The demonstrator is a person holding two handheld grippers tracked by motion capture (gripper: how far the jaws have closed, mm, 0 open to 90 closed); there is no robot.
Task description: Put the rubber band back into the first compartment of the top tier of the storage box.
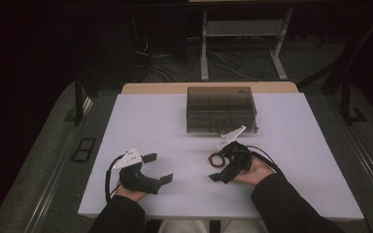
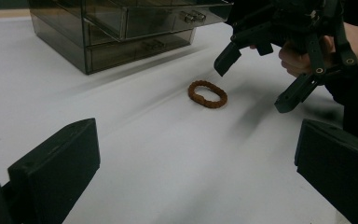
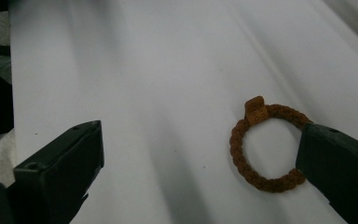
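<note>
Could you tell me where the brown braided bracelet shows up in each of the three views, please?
High view: bracelet right of centre, beside the right tongs.
Left gripper view: bracelet upper middle, below the right tongs.
Right gripper view: bracelet lower right, by one jaw.
Shared landmark: white table.

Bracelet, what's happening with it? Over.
Both grippers open, left idle. Right hovers by bracelet, which lies flat on table. Nothing in the way.
</note>
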